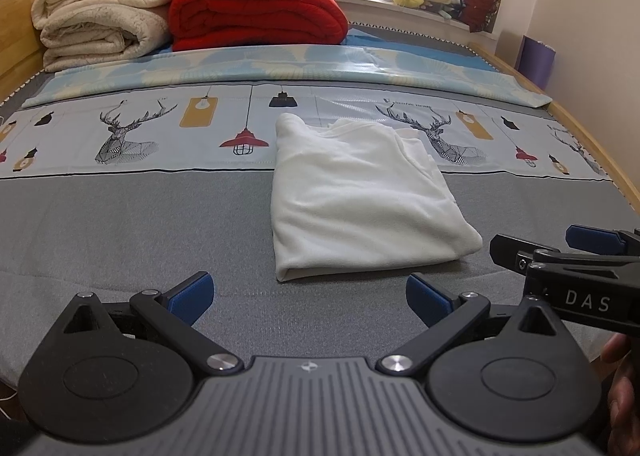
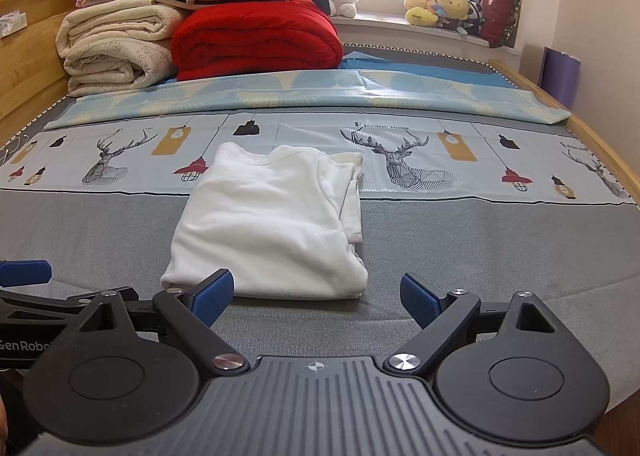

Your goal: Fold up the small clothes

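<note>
On the bed, the white shirt lies folded into a neat block, so the folding looks nearly done. Both the left gripper and the right gripper hang just in front of it, fingers spread wide and holding nothing. Maybe one more fold is left.

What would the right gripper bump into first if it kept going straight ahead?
Probably the folded white shirt. The right gripper is open, pointing at its near edge, though it may skim over.

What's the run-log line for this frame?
left claw: open, empty | right claw: open, empty | white garment: folded, on bed
</note>
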A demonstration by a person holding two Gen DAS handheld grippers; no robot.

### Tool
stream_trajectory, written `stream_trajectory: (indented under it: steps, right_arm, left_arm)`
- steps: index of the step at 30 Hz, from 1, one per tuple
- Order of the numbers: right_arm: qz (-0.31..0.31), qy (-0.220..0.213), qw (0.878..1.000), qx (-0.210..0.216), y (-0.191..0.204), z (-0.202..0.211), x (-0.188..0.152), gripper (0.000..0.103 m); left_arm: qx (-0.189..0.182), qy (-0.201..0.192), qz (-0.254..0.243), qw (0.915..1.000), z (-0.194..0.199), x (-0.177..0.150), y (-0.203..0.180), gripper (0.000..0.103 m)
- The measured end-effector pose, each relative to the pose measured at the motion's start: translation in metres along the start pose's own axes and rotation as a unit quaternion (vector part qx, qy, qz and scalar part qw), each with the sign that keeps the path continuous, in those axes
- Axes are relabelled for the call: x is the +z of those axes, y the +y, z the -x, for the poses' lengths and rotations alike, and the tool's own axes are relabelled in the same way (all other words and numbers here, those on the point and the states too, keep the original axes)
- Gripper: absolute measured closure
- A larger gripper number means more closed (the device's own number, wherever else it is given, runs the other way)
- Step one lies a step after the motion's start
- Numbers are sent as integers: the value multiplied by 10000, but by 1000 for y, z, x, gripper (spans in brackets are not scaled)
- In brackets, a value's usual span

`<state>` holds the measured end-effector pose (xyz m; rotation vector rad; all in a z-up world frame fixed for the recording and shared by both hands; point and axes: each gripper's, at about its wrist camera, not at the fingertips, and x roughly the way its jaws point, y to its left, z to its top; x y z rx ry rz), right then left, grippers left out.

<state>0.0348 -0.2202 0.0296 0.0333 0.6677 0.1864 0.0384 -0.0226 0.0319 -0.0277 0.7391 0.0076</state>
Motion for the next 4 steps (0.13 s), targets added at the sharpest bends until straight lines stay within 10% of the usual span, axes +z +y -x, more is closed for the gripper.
stream_trajectory:
  steps: [4]
  right_arm:
    - [0,0,10000,0,0,0,0,12]
  left_arm:
    - [-3,1,-4,10000,0,0,1,1]
